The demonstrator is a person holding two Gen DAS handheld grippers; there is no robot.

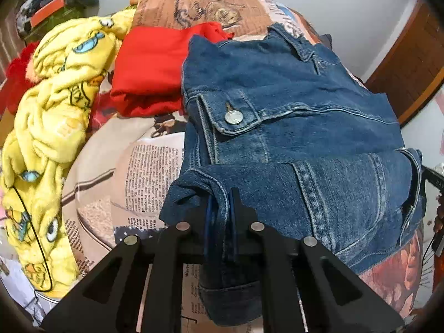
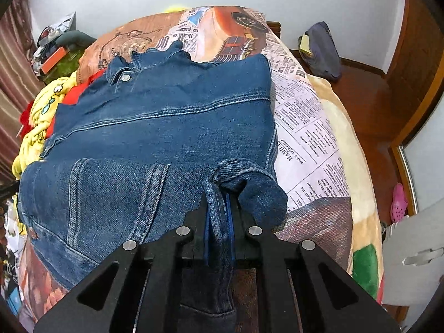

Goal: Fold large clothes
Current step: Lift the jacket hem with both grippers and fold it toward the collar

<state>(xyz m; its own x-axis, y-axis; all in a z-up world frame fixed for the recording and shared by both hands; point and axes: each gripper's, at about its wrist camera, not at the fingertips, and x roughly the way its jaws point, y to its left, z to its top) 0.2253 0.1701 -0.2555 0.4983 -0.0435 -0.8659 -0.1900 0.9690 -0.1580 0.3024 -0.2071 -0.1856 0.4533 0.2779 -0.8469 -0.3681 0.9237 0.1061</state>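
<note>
A blue denim jacket (image 1: pixel 291 116) lies spread on the bed, with its near edge folded over. It also shows in the right wrist view (image 2: pixel 166 116). My left gripper (image 1: pixel 220 205) is shut on the jacket's near left corner, with denim pinched between its fingers. My right gripper (image 2: pixel 220 208) is shut on the near right corner in the same way. Both corners are lifted a little off the bed. A silver button (image 1: pixel 234 116) shows on a pocket flap.
A folded red garment (image 1: pixel 149 66) lies left of the jacket. A yellow cartoon-print blanket (image 1: pixel 47 127) is bunched along the bed's left side. The bed has a newspaper-print cover (image 2: pixel 302 127). Wooden floor, a pink shoe (image 2: pixel 398 202) and a dark bag (image 2: pixel 322 50) are to the right.
</note>
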